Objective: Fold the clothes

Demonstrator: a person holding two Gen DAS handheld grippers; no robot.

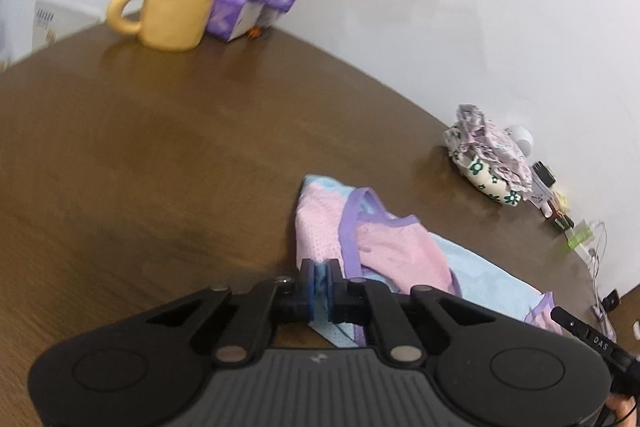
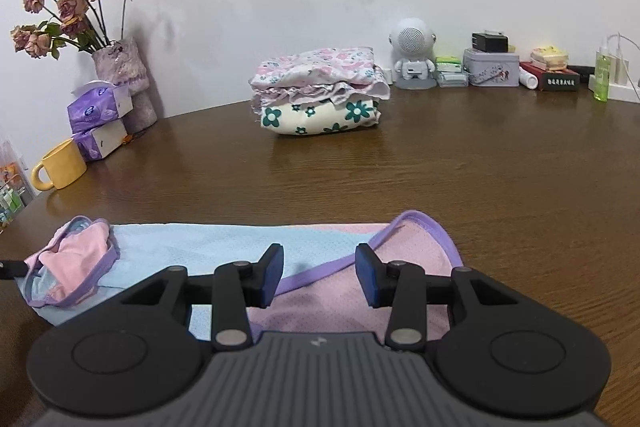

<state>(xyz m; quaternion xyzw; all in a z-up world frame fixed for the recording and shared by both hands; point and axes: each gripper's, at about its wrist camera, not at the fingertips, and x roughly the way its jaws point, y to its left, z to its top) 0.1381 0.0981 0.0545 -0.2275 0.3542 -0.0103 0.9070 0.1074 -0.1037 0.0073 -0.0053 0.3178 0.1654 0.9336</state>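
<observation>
Between left tool (image 1: 320, 277) pads, garment (image 1: 384, 247) edge

On the table (image 2: 480, 167) there is one yellow mug (image 2: 60, 165), two purple tissue packs (image 2: 100, 105), one vase (image 2: 124, 71) with dried roses, two folded garments in a stack (image 2: 320, 95), one pink-and-blue garment (image 2: 224, 247) and one white speaker (image 2: 412, 53).
</observation>
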